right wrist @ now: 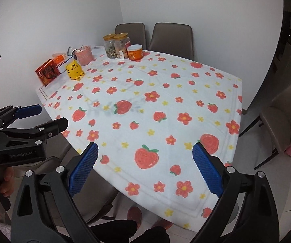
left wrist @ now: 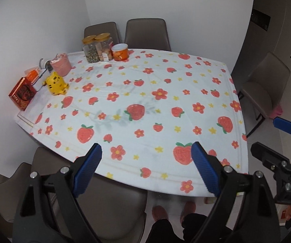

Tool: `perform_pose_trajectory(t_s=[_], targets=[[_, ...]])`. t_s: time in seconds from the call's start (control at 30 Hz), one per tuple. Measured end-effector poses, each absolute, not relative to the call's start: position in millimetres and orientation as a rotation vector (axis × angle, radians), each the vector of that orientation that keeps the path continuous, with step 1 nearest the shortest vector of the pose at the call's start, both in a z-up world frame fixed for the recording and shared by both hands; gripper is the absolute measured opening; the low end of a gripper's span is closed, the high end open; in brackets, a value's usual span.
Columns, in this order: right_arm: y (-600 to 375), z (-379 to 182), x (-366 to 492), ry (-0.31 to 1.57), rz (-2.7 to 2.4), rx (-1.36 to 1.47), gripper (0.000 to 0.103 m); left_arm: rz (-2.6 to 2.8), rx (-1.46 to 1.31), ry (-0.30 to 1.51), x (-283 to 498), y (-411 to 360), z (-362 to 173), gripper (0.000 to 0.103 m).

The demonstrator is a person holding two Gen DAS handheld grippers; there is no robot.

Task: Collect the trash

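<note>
Both the left gripper (left wrist: 146,152) and right gripper (right wrist: 145,151) are held wide open and empty above the strawberry tablecloth (left wrist: 145,101). Jars (left wrist: 96,48), a pink bucket (left wrist: 61,64) and a yellow toy (left wrist: 56,83) are grouped at the far corner; chairs (left wrist: 147,34) are set around.

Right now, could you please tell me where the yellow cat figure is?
In both views the yellow cat figure stands near the table's far left edge, between the pink bucket behind it and the red box.

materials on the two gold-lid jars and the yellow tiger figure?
Jars: clear walls with the contents visible through them, so glass or clear plastic; lids matte gold, plastic or metal. Yellow tiger figure: smooth, glossy, solid colour, probably glazed ceramic or hard plastic.
</note>
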State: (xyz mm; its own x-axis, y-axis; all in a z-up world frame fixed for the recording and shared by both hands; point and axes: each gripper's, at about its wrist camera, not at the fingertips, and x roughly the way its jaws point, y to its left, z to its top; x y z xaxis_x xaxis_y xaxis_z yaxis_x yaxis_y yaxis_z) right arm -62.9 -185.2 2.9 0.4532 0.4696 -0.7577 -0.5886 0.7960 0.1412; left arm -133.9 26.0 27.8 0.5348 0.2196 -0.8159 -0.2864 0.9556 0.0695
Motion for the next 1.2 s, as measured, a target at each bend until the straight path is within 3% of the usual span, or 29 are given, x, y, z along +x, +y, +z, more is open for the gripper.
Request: perform_pose_trajectory(t_s=[0.4, 1.2], targets=[[-172.5, 50.0, -83.0, 0.855, 0.796, -0.262, 0.093, 0.435, -0.128, 0.900, -184.2, 28.8, 83.8, 0.089], [-209.2, 68.2, -90.3, 0.829, 0.755, -0.272, 0.093, 0.404, -0.144, 0.931, -188.6, -7.7, 89.8, 0.089]])
